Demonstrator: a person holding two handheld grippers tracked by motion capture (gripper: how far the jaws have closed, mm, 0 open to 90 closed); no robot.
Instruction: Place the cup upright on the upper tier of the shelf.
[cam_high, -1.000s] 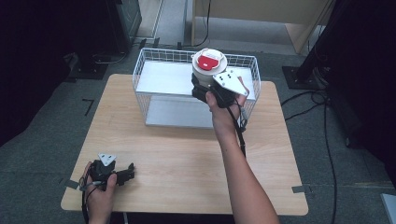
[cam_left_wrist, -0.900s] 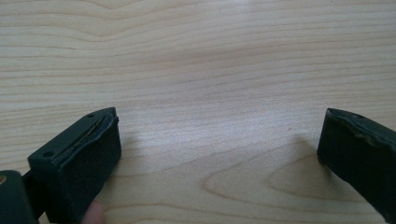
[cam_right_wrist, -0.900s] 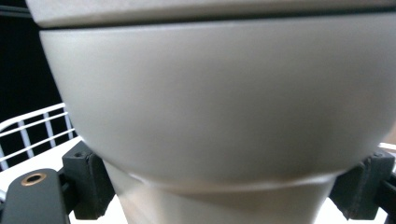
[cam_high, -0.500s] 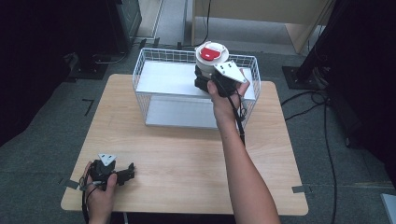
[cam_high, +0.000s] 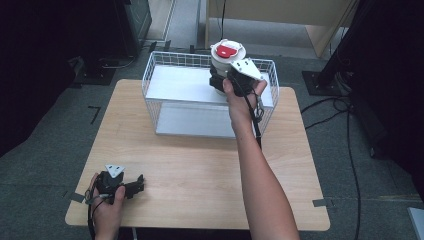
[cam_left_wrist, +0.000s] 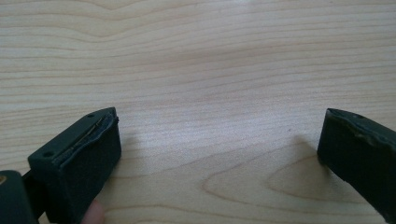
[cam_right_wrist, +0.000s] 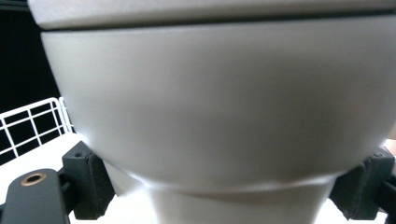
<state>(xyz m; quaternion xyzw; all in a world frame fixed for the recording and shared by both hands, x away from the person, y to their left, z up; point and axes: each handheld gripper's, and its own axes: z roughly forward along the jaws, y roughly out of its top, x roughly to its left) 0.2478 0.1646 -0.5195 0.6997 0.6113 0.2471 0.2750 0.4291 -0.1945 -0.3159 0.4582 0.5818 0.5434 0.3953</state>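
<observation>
Right gripper (cam_high: 220, 82) clamped on the narrow lower body of the white container with red lid (cam_high: 227, 55), holding it above the far-right part of the wire basket (cam_high: 150, 80). Not set down yet; placing or removal, can't tell. Left gripper (cam_high: 137, 184) idle, jaws wide apart, empty, on the table (cam_high: 200, 165) near-left.

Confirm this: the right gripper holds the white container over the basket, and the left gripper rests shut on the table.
One error: the left gripper is open, its jaws wide apart over bare table in the left gripper view. The right gripper does hold the white container over the basket.
</observation>
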